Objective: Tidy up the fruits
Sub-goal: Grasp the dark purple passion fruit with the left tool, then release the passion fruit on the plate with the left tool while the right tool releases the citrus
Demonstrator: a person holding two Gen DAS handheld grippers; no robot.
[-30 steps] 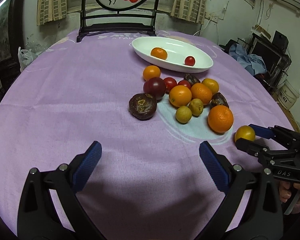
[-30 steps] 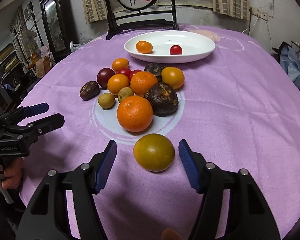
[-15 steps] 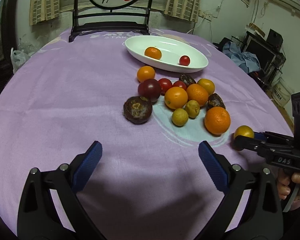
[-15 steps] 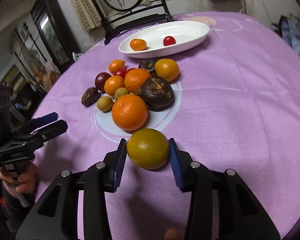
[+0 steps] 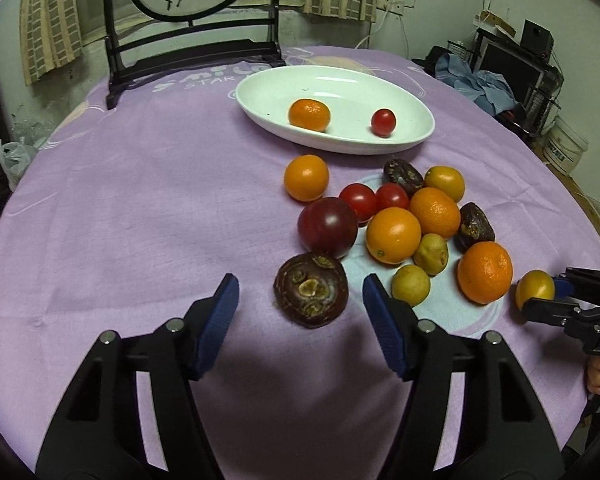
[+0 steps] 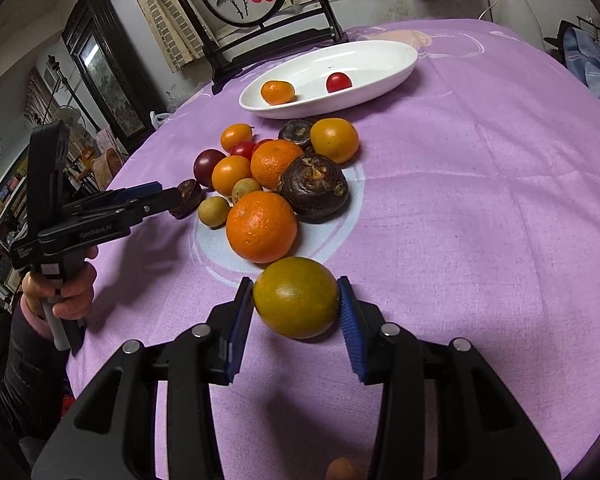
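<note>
Looking along the left gripper (image 5: 298, 300), I saw its blue pads standing apart on either side of a dark wrinkled passion fruit (image 5: 311, 289) that lay on the purple tablecloth (image 5: 140, 208); the jaws had just been closing toward it, yet a gap showed on both sides and neither pad touched the fruit. Just past it sat the rest of the pile: a dark red plum (image 5: 327, 227), two cherry tomatoes, several oranges and small yellow-green fruits, and two more dark wrinkled ones. Farther back stood the white oval dish (image 5: 260, 92), holding a mandarin (image 5: 309, 114) and one red cherry tomato (image 5: 383, 122). At the right edge of that view the right gripper (image 5: 548, 294) reached in with a yellow-green citrus (image 5: 534, 288) at its tips. From the right wrist view, that gripper (image 6: 296, 304) was clamped on the same citrus (image 6: 295, 297), both pads pressing its sides, just in front of a large orange (image 6: 261, 226). The white dish (image 6: 388, 54) lay well beyond the pile. To the left a hand (image 6: 60, 288) held the other gripper, its tips at the passion fruit (image 6: 188, 199) on the pile's near-left edge.
</note>
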